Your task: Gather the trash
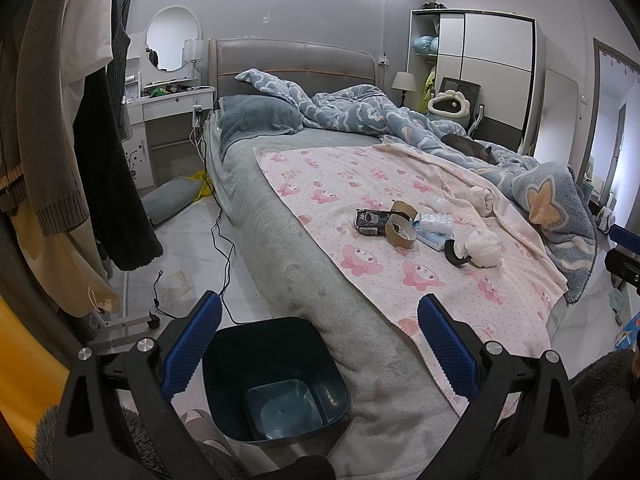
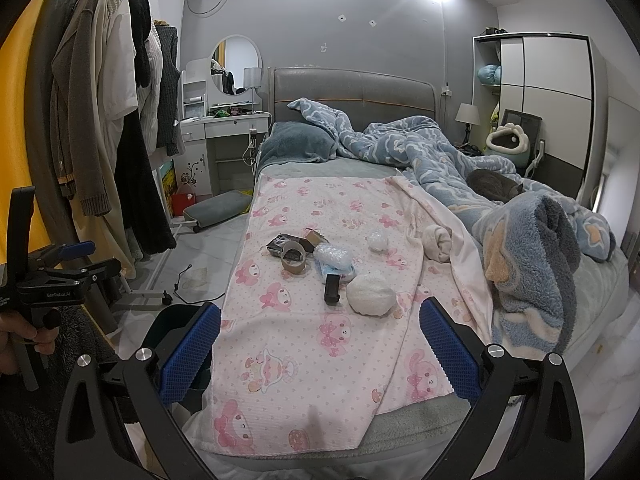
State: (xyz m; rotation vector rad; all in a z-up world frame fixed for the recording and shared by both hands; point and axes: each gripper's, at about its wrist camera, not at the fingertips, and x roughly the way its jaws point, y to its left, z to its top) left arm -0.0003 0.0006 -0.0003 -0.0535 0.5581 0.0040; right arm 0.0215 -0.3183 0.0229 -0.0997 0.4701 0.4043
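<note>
Trash (image 2: 320, 264) heaped mid-bed on the pink cartoon-print sheet (image 2: 304, 344), well ahead of both tools and touched by neither. Nearest the foot of the bed: a white crumpled wad (image 2: 370, 293), probably tissue or foam wrap. Likely feather-light and squashy; best pinched through the middle, where the pads can sink in. Just left of it, a small black curved piece (image 2: 331, 289), stiff-looking; best taken across its narrow width. Behind these, a crinkled clear plastic bottle (image 2: 333, 258) over a pale blue packet (image 1: 434, 238): both light, probably slick and springy, so squeezed firmly at a crease rather than on a smooth face. Further back, two cardboard tape cores (image 1: 400, 229), rigid rings; best gripped on one wall, one pad inside and one outside. Beside them a dark foil wrapper (image 1: 370, 222), thin and floppy, to be nipped at a raised edge. Set apart toward the blue duvet (image 2: 440, 148), another clear plastic ball (image 2: 378, 239).

Left tool (image 1: 320, 344) wide open, holding nothing, hovering over the dark bin (image 1: 276, 380) that stands on the floor against the bed's side. Right tool (image 2: 320, 344) likewise spread wide and unloaded, aimed up the bed at the pile.

Soft mattress underneath, so pressing down likely to bury small pieces in the sheet rather than pin them. Grey cat (image 2: 496, 186) curled in the duvet to the right, well apart from the heap.
</note>
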